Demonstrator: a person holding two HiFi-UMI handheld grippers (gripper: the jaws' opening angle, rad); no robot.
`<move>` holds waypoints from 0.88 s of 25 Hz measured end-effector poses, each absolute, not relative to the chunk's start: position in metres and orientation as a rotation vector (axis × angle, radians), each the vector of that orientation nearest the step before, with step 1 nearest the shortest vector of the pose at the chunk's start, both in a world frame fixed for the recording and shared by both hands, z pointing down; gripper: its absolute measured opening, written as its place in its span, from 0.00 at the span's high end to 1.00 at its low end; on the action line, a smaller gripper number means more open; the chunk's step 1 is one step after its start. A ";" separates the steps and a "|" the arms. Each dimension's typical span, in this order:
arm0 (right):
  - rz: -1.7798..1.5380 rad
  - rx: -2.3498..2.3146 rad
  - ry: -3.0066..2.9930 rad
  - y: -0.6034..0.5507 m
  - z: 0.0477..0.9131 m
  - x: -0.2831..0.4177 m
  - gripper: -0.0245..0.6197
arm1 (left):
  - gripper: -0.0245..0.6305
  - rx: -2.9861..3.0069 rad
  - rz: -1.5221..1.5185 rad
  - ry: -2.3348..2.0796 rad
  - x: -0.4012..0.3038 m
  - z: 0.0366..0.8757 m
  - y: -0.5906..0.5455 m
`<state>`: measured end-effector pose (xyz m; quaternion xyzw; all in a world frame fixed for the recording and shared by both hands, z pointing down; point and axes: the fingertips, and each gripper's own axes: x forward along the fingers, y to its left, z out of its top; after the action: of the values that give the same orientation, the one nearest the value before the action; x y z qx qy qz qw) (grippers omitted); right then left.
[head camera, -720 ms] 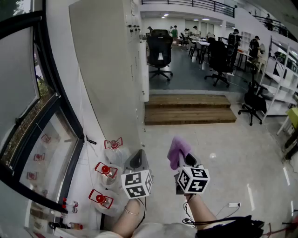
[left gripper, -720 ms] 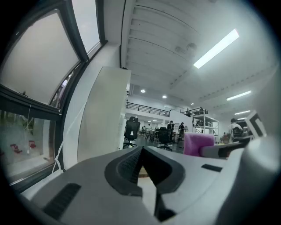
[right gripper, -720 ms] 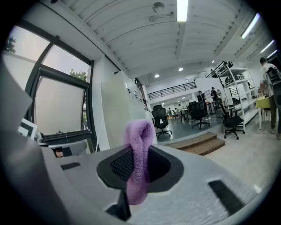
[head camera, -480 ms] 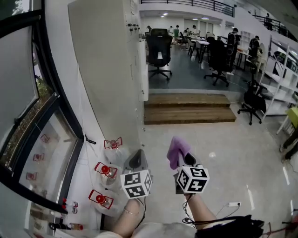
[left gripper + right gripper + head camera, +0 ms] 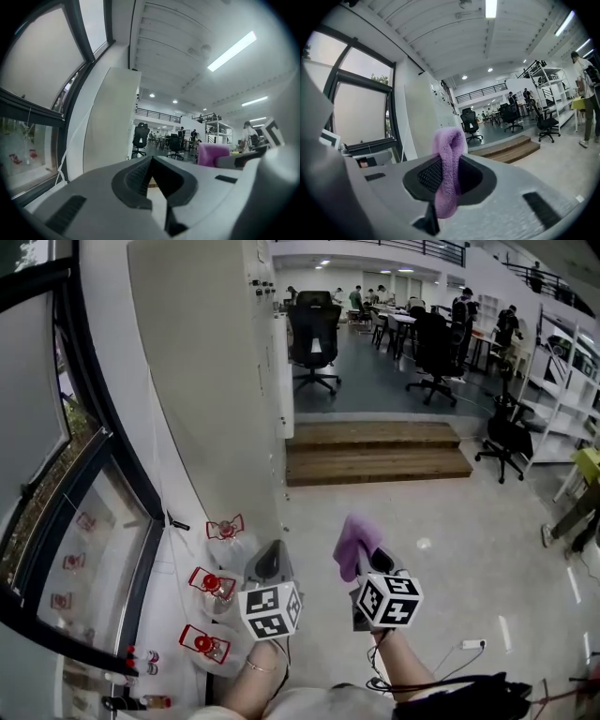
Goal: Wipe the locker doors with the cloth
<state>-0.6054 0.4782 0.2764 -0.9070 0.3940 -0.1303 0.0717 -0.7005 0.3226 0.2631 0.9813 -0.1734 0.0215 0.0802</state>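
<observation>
Approach, by my read: no wiping is under way yet. Tall white lockers stand ahead and to the left of both grippers, well apart from them, with the door fronts seen almost edge-on. The left gripper has its jaws pressed together with nothing between them, so it's a spare tool for now. Just to its right, the right gripper is clamped on the purple cloth. The cloth sticks up in a folded loop above the jaws, and a tail hangs below them. So it's in hand and off the doors.

Next move, I'd judge: carry the right gripper forward and left, round to the door faces. Then lay the loop flat on a panel and press just enough to drag it without pulling it from the jaws. The small dark fittings high on the doors could snag it.

Containers now. Left of the left gripper, on the white ledge under the window, three clear containers with red tops sit in a row. I can't make out what's inside them. Further left are a few tiny red-capped vials, contents equally unreadable.
</observation>
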 end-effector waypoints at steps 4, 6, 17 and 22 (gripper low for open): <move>-0.423 -2.732 1.146 0.484 0.285 -0.595 0.88 | 0.95 2.930 0.096 -0.493 -0.690 0.273 0.323; -0.429 -2.735 1.123 0.486 0.287 -0.586 0.88 | 0.95 2.933 0.108 -0.481 -0.681 0.277 0.323; -0.373 -2.730 1.098 0.468 0.277 -0.476 0.88 | 0.95 2.955 0.097 -0.486 -0.579 0.273 0.301; -0.370 -2.719 1.158 0.450 0.268 -0.405 0.88 | 0.95 2.940 0.099 -0.539 -0.513 0.269 0.285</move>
<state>-0.4049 0.4497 0.2682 -0.9098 0.3876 -0.1239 0.0817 -0.5131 0.2854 0.2688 0.9803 -0.1797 0.0329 0.0754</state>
